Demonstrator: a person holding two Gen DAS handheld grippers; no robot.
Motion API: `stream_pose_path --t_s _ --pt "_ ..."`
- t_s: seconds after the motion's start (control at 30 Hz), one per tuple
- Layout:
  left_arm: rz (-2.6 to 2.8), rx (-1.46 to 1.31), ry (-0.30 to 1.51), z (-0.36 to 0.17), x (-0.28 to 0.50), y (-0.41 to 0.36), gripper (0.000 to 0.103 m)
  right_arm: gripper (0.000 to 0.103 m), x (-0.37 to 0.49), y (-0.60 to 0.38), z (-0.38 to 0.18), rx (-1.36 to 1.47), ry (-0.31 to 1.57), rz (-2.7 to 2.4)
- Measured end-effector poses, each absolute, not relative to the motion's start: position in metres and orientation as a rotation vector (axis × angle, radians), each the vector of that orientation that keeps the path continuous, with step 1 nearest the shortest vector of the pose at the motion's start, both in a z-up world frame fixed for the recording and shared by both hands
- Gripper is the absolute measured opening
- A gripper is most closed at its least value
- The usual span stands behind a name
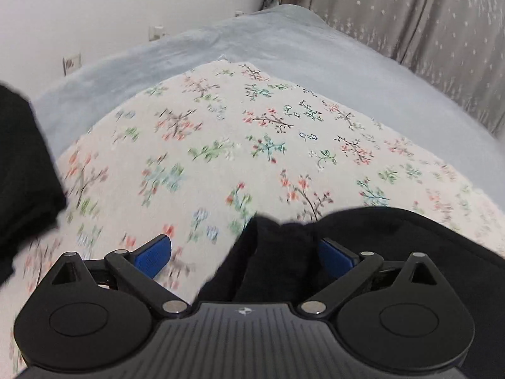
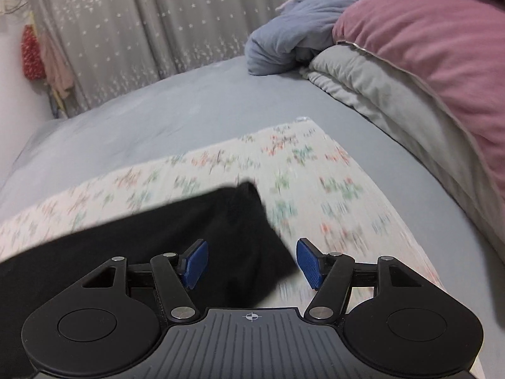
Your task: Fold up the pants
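Note:
The black pants [image 1: 394,233] lie on a floral cloth [image 1: 221,145] spread on the bed. In the left wrist view my left gripper [image 1: 244,254] is open, its blue pads wide apart, with a bunched edge of the pants between them and against the right pad. More black fabric [image 1: 22,170] shows at the left edge. In the right wrist view my right gripper [image 2: 251,262] is open over a corner of the pants [image 2: 240,221], which lies between the blue pads on the floral cloth [image 2: 315,170]. The picture is motion-blurred.
A grey-blue sheet [image 2: 157,110] covers the bed. A pink and grey duvet [image 2: 426,63] and a blue blanket [image 2: 284,41] are piled at the right. A starred grey curtain [image 2: 142,15] hangs behind; a white wall [image 1: 94,6] with sockets stands at the left.

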State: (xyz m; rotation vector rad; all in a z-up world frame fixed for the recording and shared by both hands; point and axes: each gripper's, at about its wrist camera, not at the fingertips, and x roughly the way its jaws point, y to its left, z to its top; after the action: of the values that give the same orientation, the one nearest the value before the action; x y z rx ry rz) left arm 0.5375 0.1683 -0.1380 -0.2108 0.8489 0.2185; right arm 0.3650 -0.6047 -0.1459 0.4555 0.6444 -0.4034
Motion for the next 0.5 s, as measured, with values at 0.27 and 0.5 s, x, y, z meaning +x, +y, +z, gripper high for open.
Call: stream_pose_path --t_s 0.27,0.5 --pt "0.165 -0.048 0.819 -0.162 0.565 0.130 0.064 0.033 0.448 -0.622 -0.170 0.434 0.697 -0.391" --pt "0.188 0.023 0.764 -0.143 0.570 0.121 0.041 0.019 0.449 -0.611 -0.175 0.321 0.676 -0.448"
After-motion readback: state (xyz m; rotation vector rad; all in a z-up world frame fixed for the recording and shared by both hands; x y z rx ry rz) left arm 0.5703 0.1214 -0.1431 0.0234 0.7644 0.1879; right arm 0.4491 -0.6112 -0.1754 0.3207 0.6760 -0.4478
